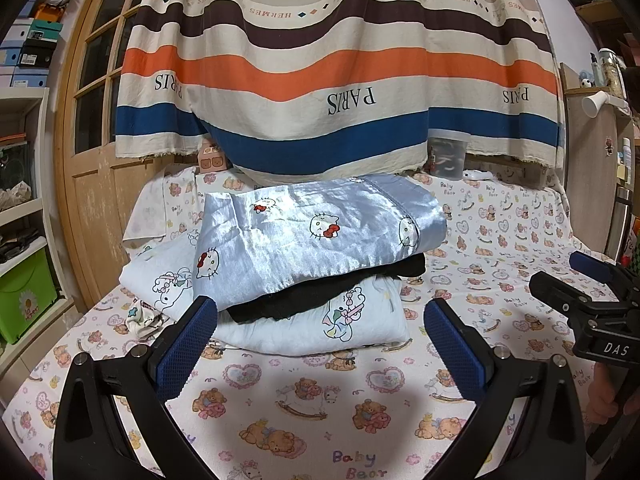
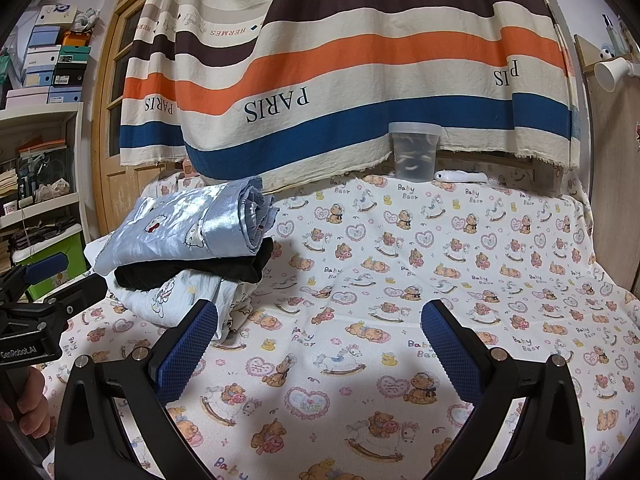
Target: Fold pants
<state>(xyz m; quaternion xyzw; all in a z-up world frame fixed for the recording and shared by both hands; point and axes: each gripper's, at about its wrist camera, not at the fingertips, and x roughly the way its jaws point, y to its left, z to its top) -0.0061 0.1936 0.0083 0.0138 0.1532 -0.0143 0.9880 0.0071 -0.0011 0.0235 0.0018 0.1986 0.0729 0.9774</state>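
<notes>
A stack of folded clothes sat on a bed sheet printed with teddy bears and hearts. On top lay the shiny pale blue satin pants with cartoon cat faces, folded into a thick bundle; under them was a black folded garment, and at the bottom a white garment with cartoon drawings. The left gripper hovered just in front of the stack, its two blue-padded fingers spread wide apart and holding nothing. The right gripper was beside it, to the right of the stack, over bare sheet, its fingers also spread wide and empty. Each camera caught the other gripper at its edge, with part of a hand on the handle. Behind the bed hung a striped curtain in cream, brown, orange and blue. A clear plastic tub stood at the far edge of the bed, and a wooden door stood at the left.
</notes>
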